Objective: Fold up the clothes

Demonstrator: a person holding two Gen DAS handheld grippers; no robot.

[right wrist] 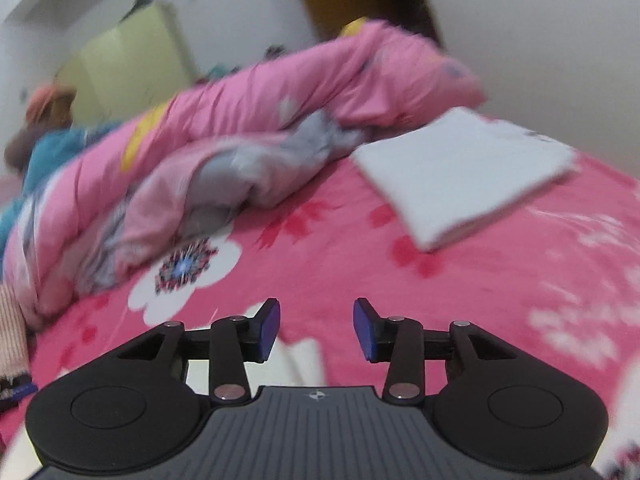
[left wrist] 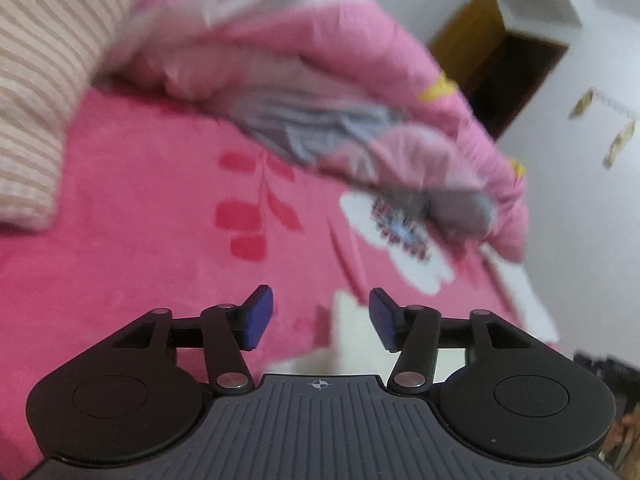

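Observation:
A folded white garment (right wrist: 464,172) lies flat on the pink flowered bedsheet (right wrist: 360,264) at the far right of the right wrist view. My right gripper (right wrist: 316,328) is open and empty, above the sheet, well short of the garment. My left gripper (left wrist: 320,316) is open and empty above the same sheet (left wrist: 140,200); a white patch (left wrist: 348,332) shows between its fingers, and I cannot tell whether it is cloth or print. Both views are blurred.
A rumpled pink and grey quilt (left wrist: 320,92) lies along the far side of the bed, also in the right wrist view (right wrist: 240,140). A striped pillow (left wrist: 36,80) is at the left. Beyond are a yellow-green wardrobe (right wrist: 132,56), a dark doorway (left wrist: 508,64) and white walls.

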